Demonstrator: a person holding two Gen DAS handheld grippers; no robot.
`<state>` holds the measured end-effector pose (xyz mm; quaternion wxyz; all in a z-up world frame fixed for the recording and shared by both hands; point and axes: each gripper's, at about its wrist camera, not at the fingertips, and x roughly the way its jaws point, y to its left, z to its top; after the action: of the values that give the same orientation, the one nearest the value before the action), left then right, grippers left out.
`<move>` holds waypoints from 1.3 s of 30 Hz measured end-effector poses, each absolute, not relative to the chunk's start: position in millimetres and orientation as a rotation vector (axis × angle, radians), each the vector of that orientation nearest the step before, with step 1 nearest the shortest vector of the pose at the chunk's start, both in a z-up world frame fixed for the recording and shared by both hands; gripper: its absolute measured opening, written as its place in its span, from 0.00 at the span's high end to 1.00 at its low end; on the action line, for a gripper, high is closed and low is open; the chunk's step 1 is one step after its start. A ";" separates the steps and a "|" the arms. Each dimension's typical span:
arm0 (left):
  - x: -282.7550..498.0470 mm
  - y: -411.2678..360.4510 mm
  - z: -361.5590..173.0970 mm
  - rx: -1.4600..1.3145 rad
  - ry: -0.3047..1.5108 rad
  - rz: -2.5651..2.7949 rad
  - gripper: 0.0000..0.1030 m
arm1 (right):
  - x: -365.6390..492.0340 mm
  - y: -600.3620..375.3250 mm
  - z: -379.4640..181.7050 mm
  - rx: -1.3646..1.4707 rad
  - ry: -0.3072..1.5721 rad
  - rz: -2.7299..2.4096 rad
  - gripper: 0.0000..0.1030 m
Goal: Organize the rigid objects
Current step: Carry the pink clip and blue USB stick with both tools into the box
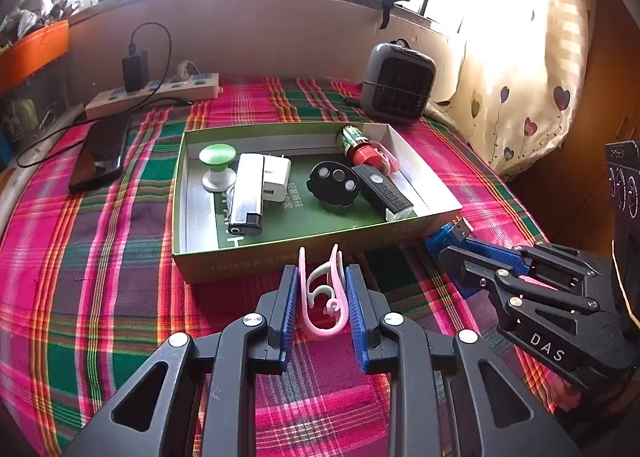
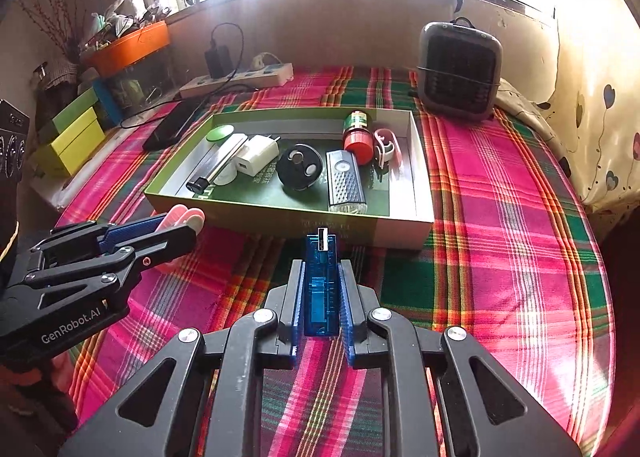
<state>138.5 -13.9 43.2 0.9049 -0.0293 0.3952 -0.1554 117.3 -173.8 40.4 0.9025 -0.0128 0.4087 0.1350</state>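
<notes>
Pink clip [image 1: 323, 293] pinched in left gripper [image 1: 322, 277]; right gripper [image 2: 320, 277] clamps blue USB stick [image 2: 320, 285].

The lower part of the pink clip [image 1: 322, 297] is covered by the blue pads of the left gripper [image 1: 322, 281], and in the right wrist view only its tips [image 2: 185, 217] can be seen past that gripper [image 2: 176, 229]. The sides of the blue USB stick [image 2: 320, 281] are hidden by the pads of the right gripper [image 2: 320, 277], and the small print on the floor of the green box [image 1: 320, 245] is too blurred to be read. The black panel with round dials [image 1: 624, 181] is cut off by the picture's edge, so what it is cannot be told.
</notes>
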 end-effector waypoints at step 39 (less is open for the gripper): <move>206.0 -20.3 27.2 -0.039 0.846 -0.312 0.78 | 221.5 -185.9 37.6 0.069 0.856 0.320 0.84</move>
<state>206.0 -20.3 27.2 0.8999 -0.0189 0.4087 -0.1509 221.5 -185.9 37.6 0.8968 0.0332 0.4133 0.1543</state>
